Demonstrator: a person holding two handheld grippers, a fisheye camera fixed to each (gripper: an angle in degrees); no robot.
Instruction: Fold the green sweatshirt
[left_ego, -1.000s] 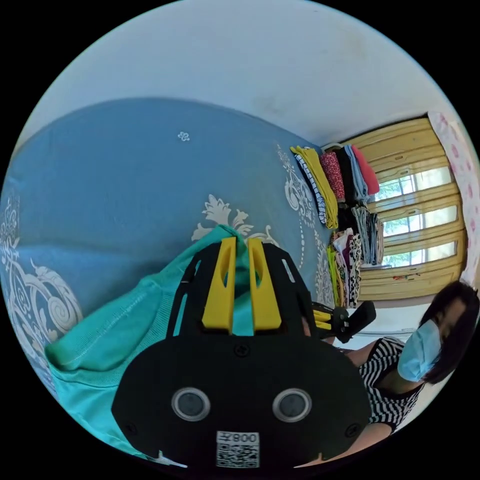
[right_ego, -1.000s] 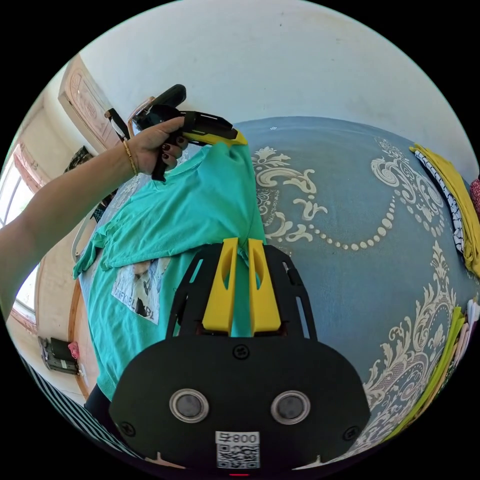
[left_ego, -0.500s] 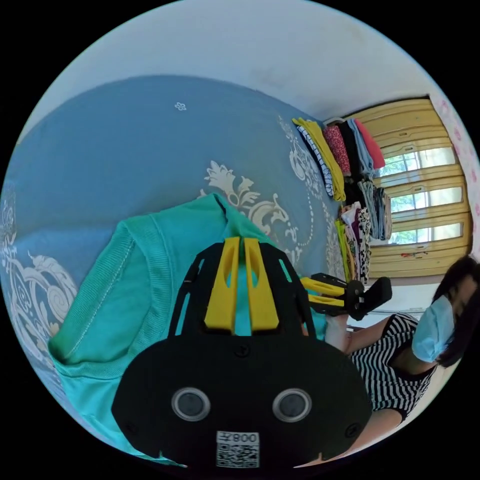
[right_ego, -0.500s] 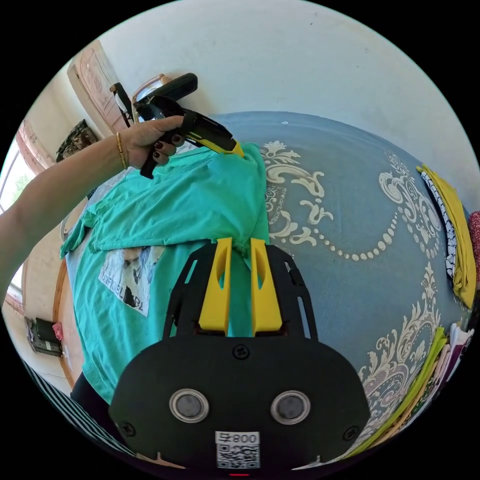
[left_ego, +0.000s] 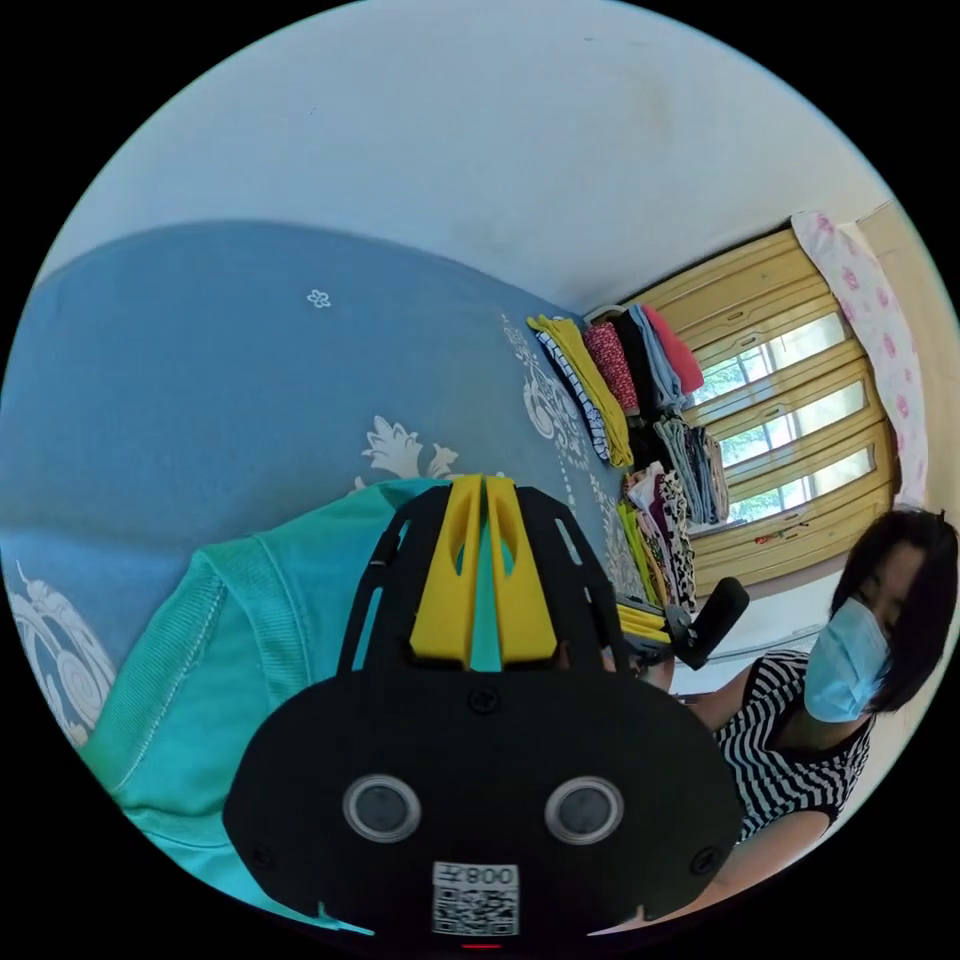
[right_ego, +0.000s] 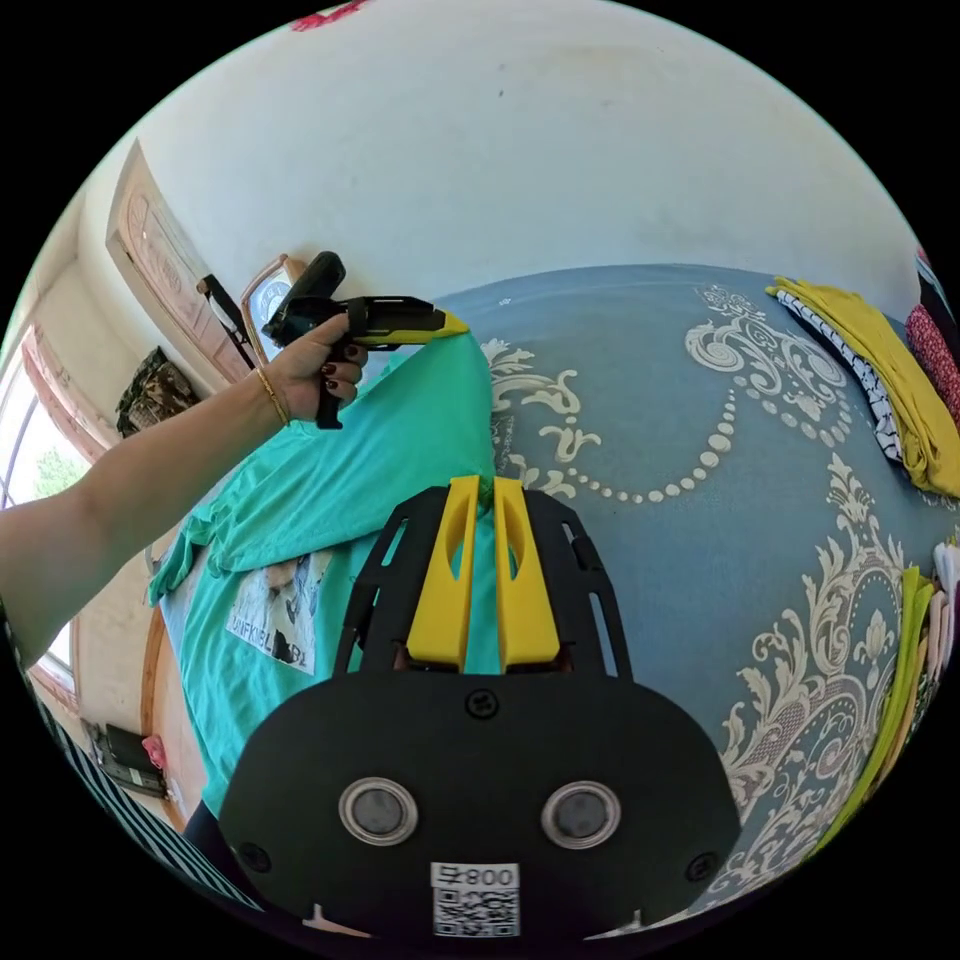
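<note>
The green sweatshirt, with a printed picture on its front, lies on a blue patterned bedspread. One edge is folded over and held up between the two grippers. In the right gripper view, my right gripper is shut on that edge. Farther off, a hand holds my left gripper, pinching the same edge. In the left gripper view, my left gripper is shut on green cloth, and the ribbed hem hangs to its left. The right gripper's yellow jaws peek out beside it.
Stacks of folded clothes line the bed's far side, also seen as piles before a wooden window. The person in a striped top stands at the bed's edge. Bare bedspread lies beyond the sweatshirt.
Both grippers have lifted the held edge higher off the bed, stretching it between them. The right jaws, slightly apart half a second ago, are close together again.
</note>
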